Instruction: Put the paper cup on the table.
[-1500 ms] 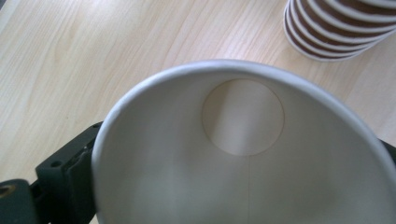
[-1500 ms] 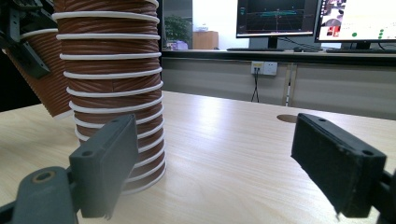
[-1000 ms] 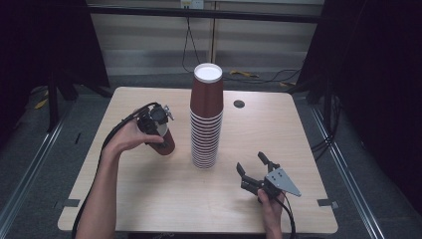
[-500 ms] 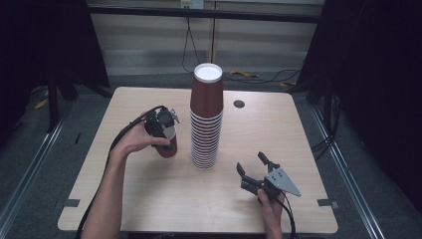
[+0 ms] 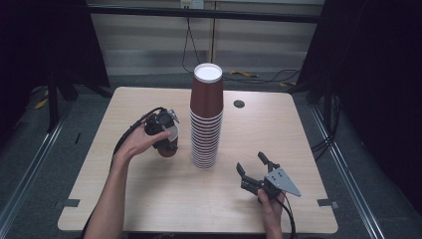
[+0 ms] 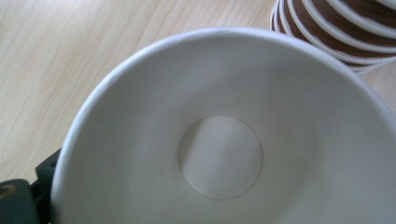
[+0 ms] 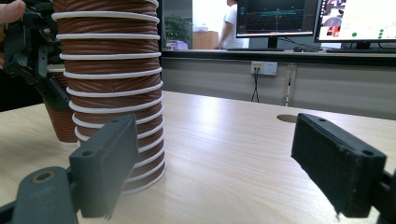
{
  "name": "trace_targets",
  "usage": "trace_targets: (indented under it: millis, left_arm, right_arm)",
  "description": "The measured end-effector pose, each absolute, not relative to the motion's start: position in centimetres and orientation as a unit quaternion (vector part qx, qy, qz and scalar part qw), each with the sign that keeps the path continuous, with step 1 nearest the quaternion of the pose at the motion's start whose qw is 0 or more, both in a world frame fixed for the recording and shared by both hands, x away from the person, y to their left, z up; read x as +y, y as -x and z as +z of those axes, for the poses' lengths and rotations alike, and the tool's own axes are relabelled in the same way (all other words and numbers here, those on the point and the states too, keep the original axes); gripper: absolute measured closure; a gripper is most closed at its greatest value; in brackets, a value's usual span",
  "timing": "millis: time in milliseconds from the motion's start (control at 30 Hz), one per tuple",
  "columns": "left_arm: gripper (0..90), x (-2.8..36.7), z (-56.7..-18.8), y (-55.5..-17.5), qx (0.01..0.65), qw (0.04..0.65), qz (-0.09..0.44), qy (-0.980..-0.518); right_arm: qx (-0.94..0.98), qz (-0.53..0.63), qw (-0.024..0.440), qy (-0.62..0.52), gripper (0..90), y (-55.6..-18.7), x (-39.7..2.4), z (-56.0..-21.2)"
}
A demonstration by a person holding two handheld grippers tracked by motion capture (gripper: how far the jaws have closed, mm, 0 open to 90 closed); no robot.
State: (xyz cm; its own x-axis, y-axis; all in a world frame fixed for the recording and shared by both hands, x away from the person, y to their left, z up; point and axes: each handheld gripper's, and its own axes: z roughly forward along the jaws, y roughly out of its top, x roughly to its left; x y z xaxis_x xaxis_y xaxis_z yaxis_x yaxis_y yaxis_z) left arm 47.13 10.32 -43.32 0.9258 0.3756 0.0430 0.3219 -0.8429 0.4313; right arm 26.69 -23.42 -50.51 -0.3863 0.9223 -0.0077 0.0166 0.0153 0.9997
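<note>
Cup [image 5: 169, 142] stands upright on the desk left of the cup stack [image 5: 205, 119], toward the left edge; your left gripper [image 5: 164, 130] grips its rim. Your right gripper [image 5: 253, 171] rests near the front edge, jaws spread and holding nothing.

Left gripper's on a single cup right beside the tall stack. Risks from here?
1. The single cup stands close beside the tall cup stack; a sideways move of the left gripper may tip the stack.
2. The grip is at the cup's thin rim, so it may buckle or slip.
3. The right gripper rests open and apart, not steadying the stack.
</note>
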Motion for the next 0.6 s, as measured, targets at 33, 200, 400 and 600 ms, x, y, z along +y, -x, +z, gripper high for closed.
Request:
trace_targets:
  millis: [33,200,400,600]
  left_arm:
    - [2.0,10.4,-43.3,-47.1,0.186,0.217,0.066,-0.956]
    - [1.4,10.6,-43.5,-46.9,0.187,0.232,0.071,-0.952]
    - [0.1,10.9,-43.9,-46.7,0.189,0.236,0.079,-0.950]
    - [0.0,11.5,-44.2,-46.5,0.190,0.251,0.083,-0.946]
  right_arm:
    - [0.596,0.581,0.390,-0.394,14.5,-26.7,-23.4,-50.5]
    - [0.596,0.581,0.390,-0.394,14.6,-26.7,-23.4,-50.5]
    - [0.596,0.581,0.390,-0.393,14.5,-26.7,-23.4,-50.5]
    - [0.596,0.581,0.390,-0.393,14.5,-26.7,-23.4,-50.5]
